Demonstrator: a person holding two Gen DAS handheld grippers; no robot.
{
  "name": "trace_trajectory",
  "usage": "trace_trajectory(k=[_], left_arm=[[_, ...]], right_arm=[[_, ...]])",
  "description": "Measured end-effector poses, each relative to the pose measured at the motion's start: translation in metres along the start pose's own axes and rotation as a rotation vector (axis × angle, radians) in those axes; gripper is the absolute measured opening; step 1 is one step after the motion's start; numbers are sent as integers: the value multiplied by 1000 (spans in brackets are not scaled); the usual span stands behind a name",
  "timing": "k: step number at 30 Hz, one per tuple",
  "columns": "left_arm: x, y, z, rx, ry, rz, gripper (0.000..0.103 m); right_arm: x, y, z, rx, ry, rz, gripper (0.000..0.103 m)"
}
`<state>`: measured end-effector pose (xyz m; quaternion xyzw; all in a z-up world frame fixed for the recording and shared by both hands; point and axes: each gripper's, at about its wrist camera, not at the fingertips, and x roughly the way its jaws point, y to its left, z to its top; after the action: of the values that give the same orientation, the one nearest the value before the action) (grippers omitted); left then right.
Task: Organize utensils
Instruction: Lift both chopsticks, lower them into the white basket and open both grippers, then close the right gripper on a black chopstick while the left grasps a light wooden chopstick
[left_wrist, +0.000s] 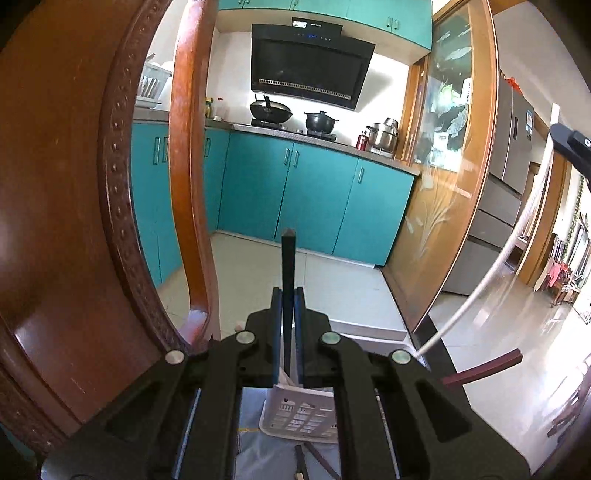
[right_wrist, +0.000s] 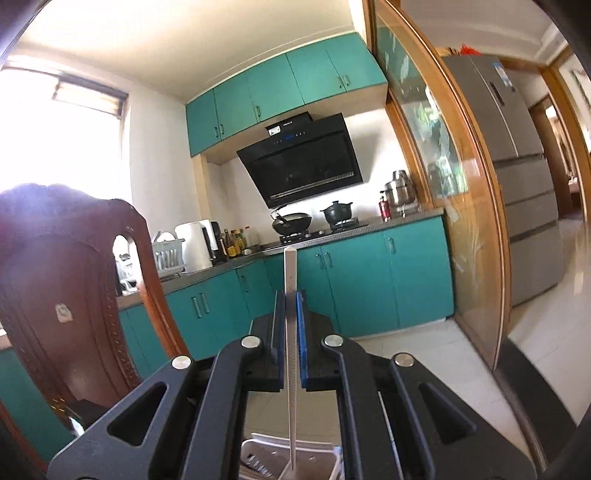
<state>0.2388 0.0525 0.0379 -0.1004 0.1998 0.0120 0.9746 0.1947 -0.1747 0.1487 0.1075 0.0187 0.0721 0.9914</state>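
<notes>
**Chopsticks gripped upright over holder, both sides**

Dark chopstick (left_wrist: 288, 273) pinched in left gripper (left_wrist: 288, 295), white chopstick (right_wrist: 290, 291) pinched in right gripper (right_wrist: 290, 299). Both hang long-axis vertical, top ends up past the fingertips, lower ends down by white perforated basket (left_wrist: 295, 413). Best to lower straight, keep sticks plumb, release only once tips sit inside. More chopsticks (left_wrist: 301, 461) lie on the table beside the basket.

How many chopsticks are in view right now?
5, maybe more hidden: dark chopstick in left gripper, white chopstick in right gripper, reddish-brown chopstick right, two by the white perforated basket.
</notes>
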Motion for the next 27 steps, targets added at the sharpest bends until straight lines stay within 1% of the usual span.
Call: trace_trajectory(k=[3, 6, 8, 12, 17, 19, 20, 22, 27], left_arm=[[3, -3, -1, 9, 2, 3, 7], [3, -5, 0, 18, 1, 2, 7], [2, -4, -1, 19, 0, -1, 7], [1, -2, -1, 18, 0, -7, 7], [-4, -3, -1, 22, -14, -14, 8], [-8, -2, -1, 28, -25, -15, 8], [-10, -1, -1, 28, -31, -19, 8], [-15, 0, -2, 28, -41, -25, 11], [-28, 2, -10, 34, -57, -42, 12]], right_arm=[[16, 1, -13, -20, 37, -10, 7], [33, 0, -32, -39, 102, -15, 7], [39, -2, -43, -44, 136, -4, 7], [42, 1, -62, -68, 201, 35, 7], [37, 8, -80, -106, 261, 60, 7], [34, 10, -82, -121, 270, 64, 10], [32, 10, -81, -126, 266, 63, 15], [26, 11, -78, -130, 252, 61, 22], [-3, 11, -65, -140, 202, 78, 29]])
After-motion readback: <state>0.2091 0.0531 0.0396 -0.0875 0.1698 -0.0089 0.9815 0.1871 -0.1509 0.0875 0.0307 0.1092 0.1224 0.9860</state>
